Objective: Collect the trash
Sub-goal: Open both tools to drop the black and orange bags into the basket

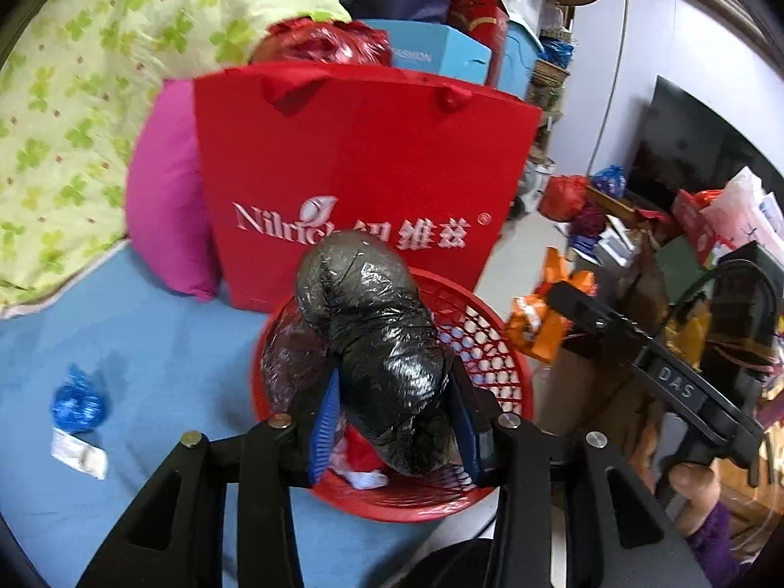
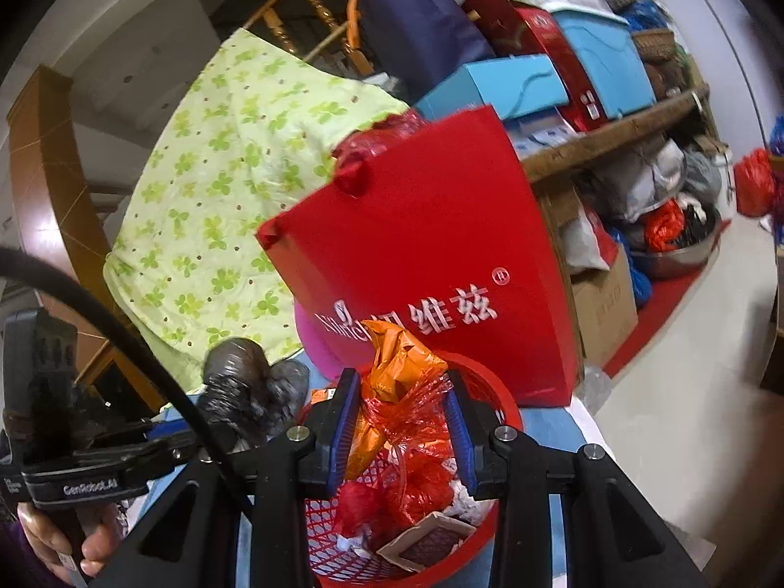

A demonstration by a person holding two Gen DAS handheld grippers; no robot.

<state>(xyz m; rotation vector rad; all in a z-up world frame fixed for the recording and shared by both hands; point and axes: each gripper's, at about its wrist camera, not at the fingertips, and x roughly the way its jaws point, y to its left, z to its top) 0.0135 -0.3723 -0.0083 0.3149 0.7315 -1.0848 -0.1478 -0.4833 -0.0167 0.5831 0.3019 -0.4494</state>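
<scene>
My left gripper (image 1: pixel 394 424) is shut on a black plastic trash bag (image 1: pixel 377 348) and holds it over the red mesh basket (image 1: pixel 490 343). My right gripper (image 2: pixel 402 428) is shut on an orange and red plastic wrapper bundle (image 2: pixel 397 392) above the same basket (image 2: pixel 343 514), which holds red wrappers, crumpled paper and a brown card packet (image 2: pixel 426 541). The black bag also shows at the left of the right wrist view (image 2: pixel 245 387). A blue crumpled wrapper (image 1: pixel 78 404) and a white packet (image 1: pixel 78 453) lie on the blue bed surface (image 1: pixel 147 343) at the left.
A red paper gift bag (image 1: pixel 353 171) stands right behind the basket, with a pink cushion (image 1: pixel 166 196) and a green-patterned quilt (image 1: pixel 73 122) to its left. Boxes and bags are stacked behind. Cluttered shelves and floor items lie to the right (image 1: pixel 637 245).
</scene>
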